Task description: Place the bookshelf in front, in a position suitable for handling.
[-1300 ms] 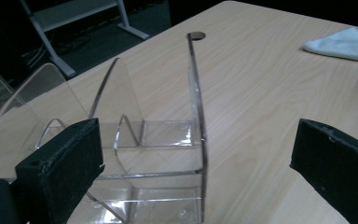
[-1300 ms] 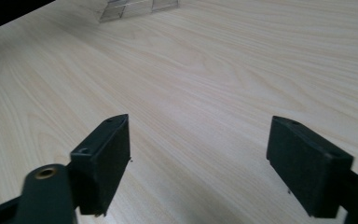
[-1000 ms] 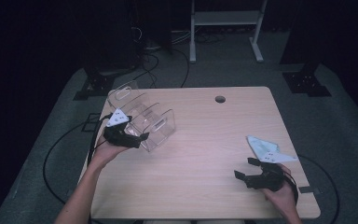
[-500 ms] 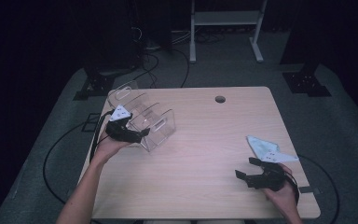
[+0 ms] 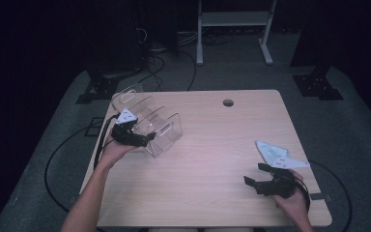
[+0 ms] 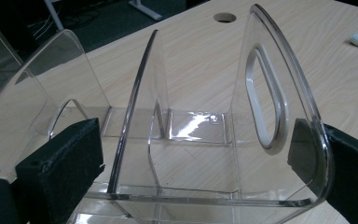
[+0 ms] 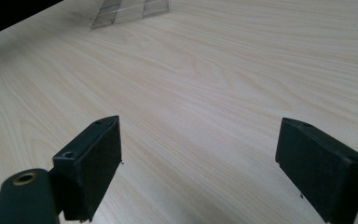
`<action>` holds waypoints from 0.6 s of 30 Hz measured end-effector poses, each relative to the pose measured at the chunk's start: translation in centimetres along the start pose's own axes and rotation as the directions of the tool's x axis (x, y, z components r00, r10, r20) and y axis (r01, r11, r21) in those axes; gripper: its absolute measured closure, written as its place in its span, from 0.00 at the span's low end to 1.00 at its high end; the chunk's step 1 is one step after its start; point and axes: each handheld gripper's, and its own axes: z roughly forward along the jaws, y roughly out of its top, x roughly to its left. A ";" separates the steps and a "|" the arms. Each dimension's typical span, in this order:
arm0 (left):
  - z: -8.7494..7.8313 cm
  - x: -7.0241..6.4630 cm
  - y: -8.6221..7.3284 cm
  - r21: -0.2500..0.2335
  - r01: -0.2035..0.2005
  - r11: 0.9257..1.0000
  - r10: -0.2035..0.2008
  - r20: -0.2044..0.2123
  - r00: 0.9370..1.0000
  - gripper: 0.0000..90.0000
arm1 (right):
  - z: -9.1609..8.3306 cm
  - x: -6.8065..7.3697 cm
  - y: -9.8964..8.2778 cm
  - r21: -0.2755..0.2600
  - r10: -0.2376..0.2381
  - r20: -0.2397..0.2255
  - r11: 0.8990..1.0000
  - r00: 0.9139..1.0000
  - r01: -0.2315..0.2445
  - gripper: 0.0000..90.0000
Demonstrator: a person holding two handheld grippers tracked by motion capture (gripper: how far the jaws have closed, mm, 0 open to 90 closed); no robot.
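Wooden table [image 5: 212,145] bare mid-span; left gripper [image 5: 142,139] jaws wide astride clear rack [image 6: 205,140]; right gripper [image 5: 256,181] jaws wide near edge.

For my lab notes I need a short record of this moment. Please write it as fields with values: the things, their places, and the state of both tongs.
surface: light wooden table
main thing: clear acrylic rack with upright dividers, at the table's left side
left tongs: open, jaws either side of the rack's near end, one on the outside of the end wall with the oval cutout; contact cannot be told
right tongs: open, over bare wood at the near right, holding nothing
other thing: pale cloth lying flat near the right edge
table detail: round cable hole at the far edge
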 end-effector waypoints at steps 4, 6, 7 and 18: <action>0.4 -0.2 0.0 0.008 0.001 1.000 -0.001 -0.004 1.000 0.02 | -0.1 0.0 0.0 -0.005 0.002 0.002 1.000 1.000 -0.002 0.15; 0.6 -0.3 -0.1 0.012 -0.002 1.000 0.002 -0.004 1.000 0.02 | -0.1 -0.1 0.0 -0.004 0.004 0.001 1.000 1.000 -0.004 0.15; 0.7 -0.3 -0.1 0.012 0.001 1.000 -0.001 -0.003 1.000 0.02 | -0.2 -0.1 0.0 -0.005 0.004 0.000 1.000 1.000 -0.004 0.15; 0.6 -0.4 -0.3 -0.001 0.007 1.000 -0.007 -0.001 1.000 0.06 | -0.2 -0.1 -0.1 -0.008 0.003 0.001 1.000 1.000 -0.003 0.15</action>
